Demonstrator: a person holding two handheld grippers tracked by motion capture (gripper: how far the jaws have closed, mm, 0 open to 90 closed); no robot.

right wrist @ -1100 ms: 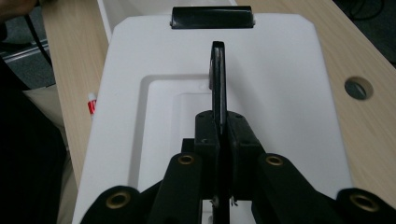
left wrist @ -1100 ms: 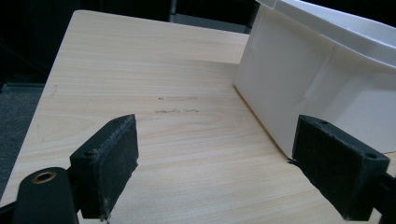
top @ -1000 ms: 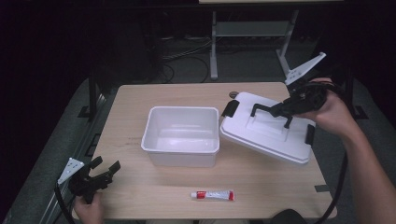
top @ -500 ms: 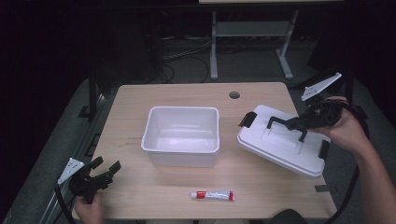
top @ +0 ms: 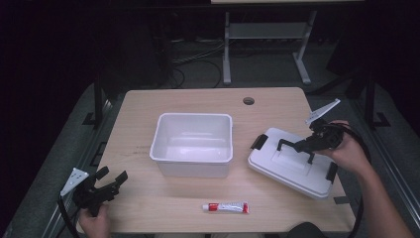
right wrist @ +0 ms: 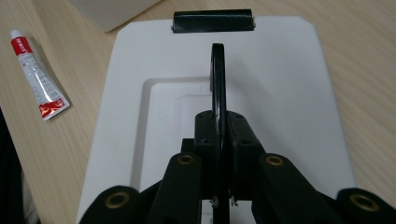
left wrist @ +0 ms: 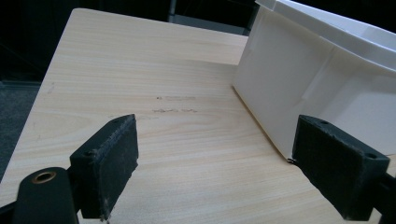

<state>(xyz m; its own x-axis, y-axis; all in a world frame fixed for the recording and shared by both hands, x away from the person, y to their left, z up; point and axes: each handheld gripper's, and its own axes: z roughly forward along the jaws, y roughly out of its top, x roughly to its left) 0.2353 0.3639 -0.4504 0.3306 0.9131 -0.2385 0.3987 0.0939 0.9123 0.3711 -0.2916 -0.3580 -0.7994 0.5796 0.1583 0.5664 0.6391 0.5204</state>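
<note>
**Lid held by its handle, right of the box**

Nearest, the left gripper (top: 106, 184) rests at the table's (top: 138, 114) front-left corner, jaws wide and empty. The right gripper (top: 309, 144) clamps the black handle (right wrist: 218, 79), edge-on between its pads, of the white lid (top: 289, 168). The open box (top: 193, 144) lies to the lid's left, so the right hand is nearer.

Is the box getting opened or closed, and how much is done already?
Opened, it seems. Done: the white lid is off the white box, which stands open. In hand: the right gripper is shut on the lid's black handle, with the lid low on the table beside the box. Likely left: letting go, then perhaps the tube. The left gripper waits, open.
</note>
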